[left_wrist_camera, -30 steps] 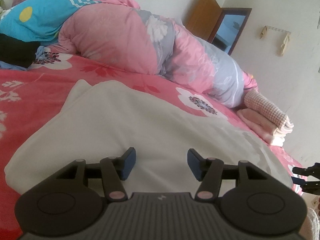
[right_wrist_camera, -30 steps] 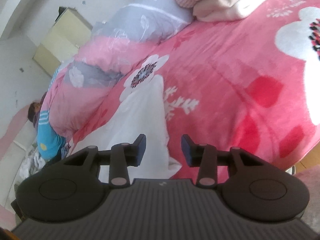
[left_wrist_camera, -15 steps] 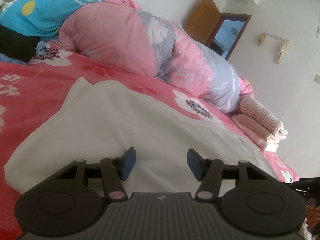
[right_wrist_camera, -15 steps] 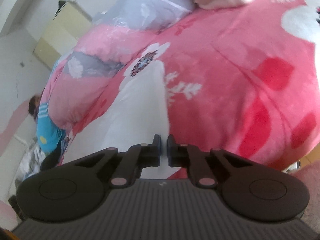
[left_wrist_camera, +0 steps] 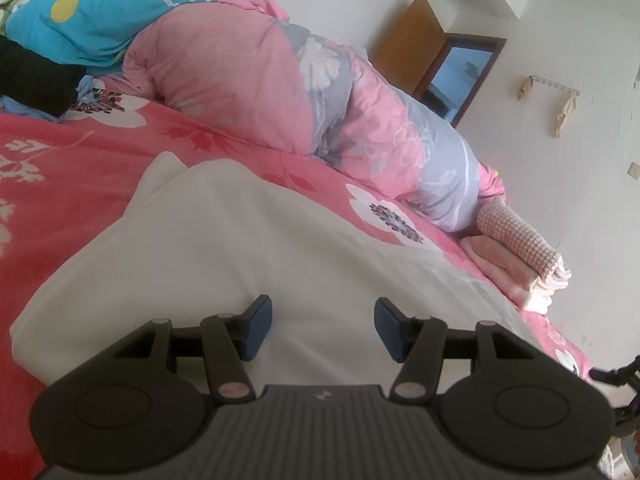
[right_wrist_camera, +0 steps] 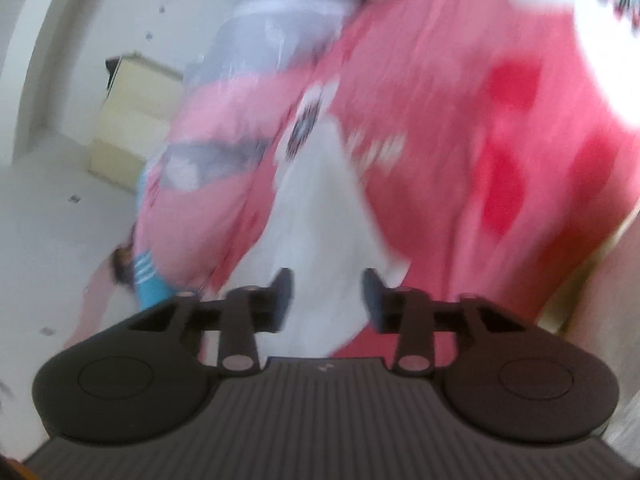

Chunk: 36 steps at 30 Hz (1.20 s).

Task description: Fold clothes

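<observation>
Right wrist: tongs point(right_wrist_camera: 326, 300) opening, empty

A garment point(left_wrist_camera: 248, 248) lies spread flat on the bedspread point(left_wrist_camera: 72, 168), directly ahead of the left gripper point(left_wrist_camera: 323, 330). Behind the garment, a rolled quilt point(left_wrist_camera: 280, 92) stretches along the far side of the bed. To the quilt's left sits a heap of clothes point(left_wrist_camera: 36, 76); at its right end rests a stack of folded clothes point(left_wrist_camera: 516, 256). Behind the quilt stands a door point(left_wrist_camera: 408, 44). In the blurred right wrist view, the right gripper point(right_wrist_camera: 326, 296) hangs above the garment's near corner, with a cabinet point(right_wrist_camera: 132, 120) by the wall behind the bed.
</observation>
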Available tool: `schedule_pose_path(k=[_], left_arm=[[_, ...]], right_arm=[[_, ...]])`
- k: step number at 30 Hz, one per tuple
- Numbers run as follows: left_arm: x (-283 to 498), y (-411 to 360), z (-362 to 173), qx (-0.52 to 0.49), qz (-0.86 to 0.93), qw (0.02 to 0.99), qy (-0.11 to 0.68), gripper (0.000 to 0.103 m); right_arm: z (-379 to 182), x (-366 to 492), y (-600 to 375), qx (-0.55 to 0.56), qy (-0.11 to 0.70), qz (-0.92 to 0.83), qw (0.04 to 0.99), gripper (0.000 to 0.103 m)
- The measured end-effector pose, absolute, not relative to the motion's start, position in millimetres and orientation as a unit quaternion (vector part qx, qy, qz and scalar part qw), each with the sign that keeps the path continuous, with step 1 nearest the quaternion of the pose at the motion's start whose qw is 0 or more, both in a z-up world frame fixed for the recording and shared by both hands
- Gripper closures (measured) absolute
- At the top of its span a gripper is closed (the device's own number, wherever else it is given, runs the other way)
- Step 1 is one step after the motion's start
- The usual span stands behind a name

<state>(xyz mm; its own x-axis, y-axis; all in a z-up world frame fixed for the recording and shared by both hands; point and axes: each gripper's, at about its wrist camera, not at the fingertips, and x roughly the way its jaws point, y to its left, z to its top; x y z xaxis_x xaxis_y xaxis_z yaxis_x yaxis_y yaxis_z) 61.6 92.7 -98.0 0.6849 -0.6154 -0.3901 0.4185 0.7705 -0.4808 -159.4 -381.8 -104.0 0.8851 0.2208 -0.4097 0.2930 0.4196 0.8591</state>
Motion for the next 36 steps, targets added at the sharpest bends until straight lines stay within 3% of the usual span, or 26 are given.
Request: schedule_pose_path(k=[7, 9, 10, 11, 13, 19, 24, 30, 36], left_arm=[[61, 96, -99, -0.185, -0.291, 0.898, 0.274, 0.045], [62, 97, -99, -0.185, -0.292, 0.898, 0.273, 0.045], [61, 97, -99, -0.185, -0.292, 0.898, 0.273, 0.045], [61, 97, -99, -0.185, -0.292, 0.898, 0.273, 0.045], [61, 97, -99, -0.186, -0.293, 0.897, 0.273, 0.045], [62, 100, -99, -0.193, -0.294, 0.895, 0.274, 0.045], [60, 101, -98, -0.196, -0.292, 0.895, 0.273, 0.045], [53, 101, -95, -0.182, -0.287, 0.903, 0.263, 0.045], [44, 105, -92, -0.162, -0.268, 0.917, 0.246, 0.045]], right_arm=[[-137, -132, -372, 0.566, 0.27, -0.045, 0.778, 0.055], [-143, -135, -374, 0.585, 0.247, -0.043, 0.771, 0.065], [-143, -136, -373, 0.587, 0.238, -0.042, 0.772, 0.083], [-142, -138, -372, 0.587, 0.23, -0.041, 0.775, 0.092], [-138, -143, -369, 0.582, 0.212, -0.038, 0.784, 0.094], [-151, -146, -376, 0.592, 0.214, -0.059, 0.775, 0.094], [-145, -161, -385, 0.605, 0.2, -0.094, 0.765, 0.085], [-97, -188, -371, 0.489, 0.147, -0.179, 0.841, 0.084], [-73, -115, -286, 0.311, 0.221, -0.002, 0.924, 0.084]])
